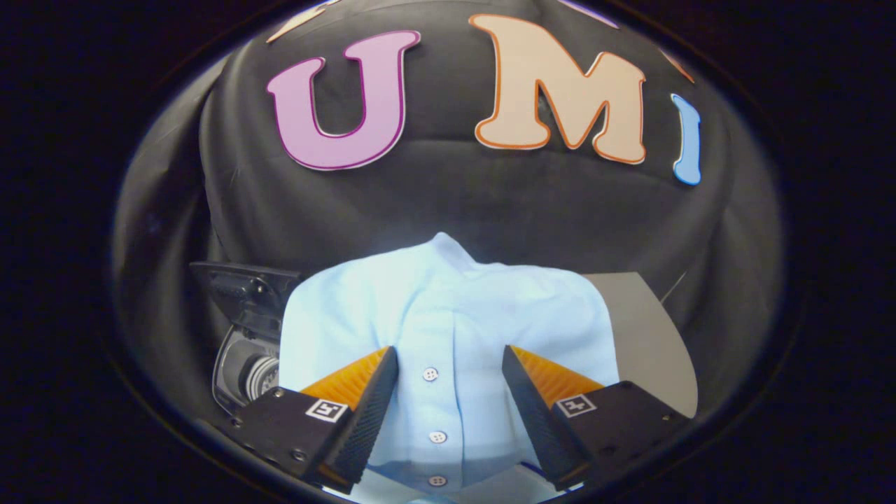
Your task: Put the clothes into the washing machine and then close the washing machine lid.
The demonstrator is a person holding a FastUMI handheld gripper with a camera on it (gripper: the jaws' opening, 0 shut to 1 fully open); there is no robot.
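The claw [449, 364] was wide apart, gripping nothing. A light blue shirt [448, 315] lay on the grey table [651, 336], between and ahead of its fingers. The washing machine [241, 329] sat just beside the shirt.

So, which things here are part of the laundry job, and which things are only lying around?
Part of the job:
- light blue shirt, its button strip between the open fingers
- gripper, fingers apart, not pressing the shirt
- washing machine, partly seen beside the shirt, lid raised

Only lying around:
- grey board behind the shirt on the other side
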